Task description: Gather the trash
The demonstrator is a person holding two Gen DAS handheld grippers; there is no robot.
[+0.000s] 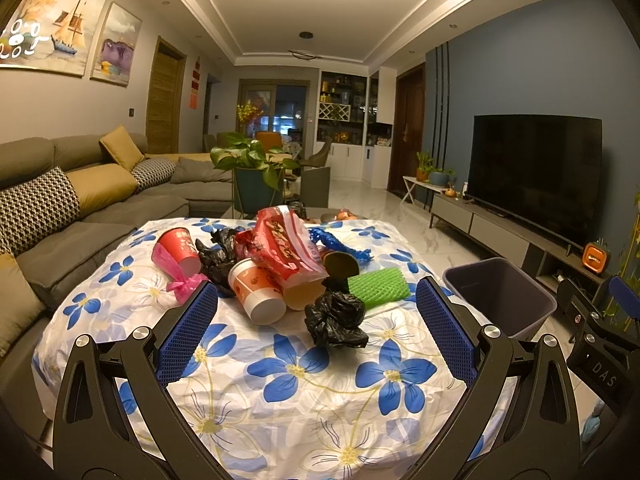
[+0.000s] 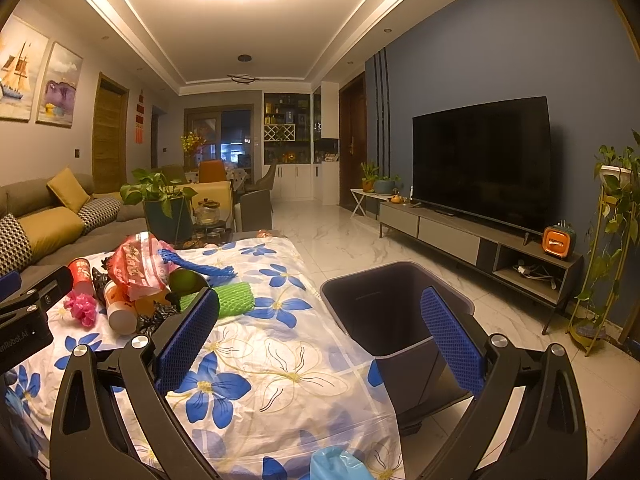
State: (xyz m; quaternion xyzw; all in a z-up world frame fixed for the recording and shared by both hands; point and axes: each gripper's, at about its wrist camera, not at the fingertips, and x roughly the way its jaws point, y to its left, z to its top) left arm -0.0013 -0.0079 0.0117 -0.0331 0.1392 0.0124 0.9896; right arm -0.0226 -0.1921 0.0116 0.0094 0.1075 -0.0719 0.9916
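A heap of trash lies on the flower-print tablecloth (image 1: 280,380): a crumpled black bag (image 1: 336,318), an orange paper cup (image 1: 256,290) on its side, a red cup (image 1: 178,248), a pink bag (image 1: 182,280), a red-and-white plastic bag (image 1: 284,246), green foam netting (image 1: 378,286) and blue netting (image 1: 340,242). My left gripper (image 1: 316,300) hovers open just short of the black bag, nothing between its fingers. My right gripper (image 2: 320,308) is open too, held between the table's right edge and the dark bin (image 2: 396,304) on the floor.
A grey sofa (image 1: 100,216) with cushions runs along the left. A potted plant (image 1: 248,164) stands beyond the table. The TV (image 2: 480,160) on a low console fills the right wall, with a tall plant stand (image 2: 608,240) at the far right. Marble floor stretches past the bin.
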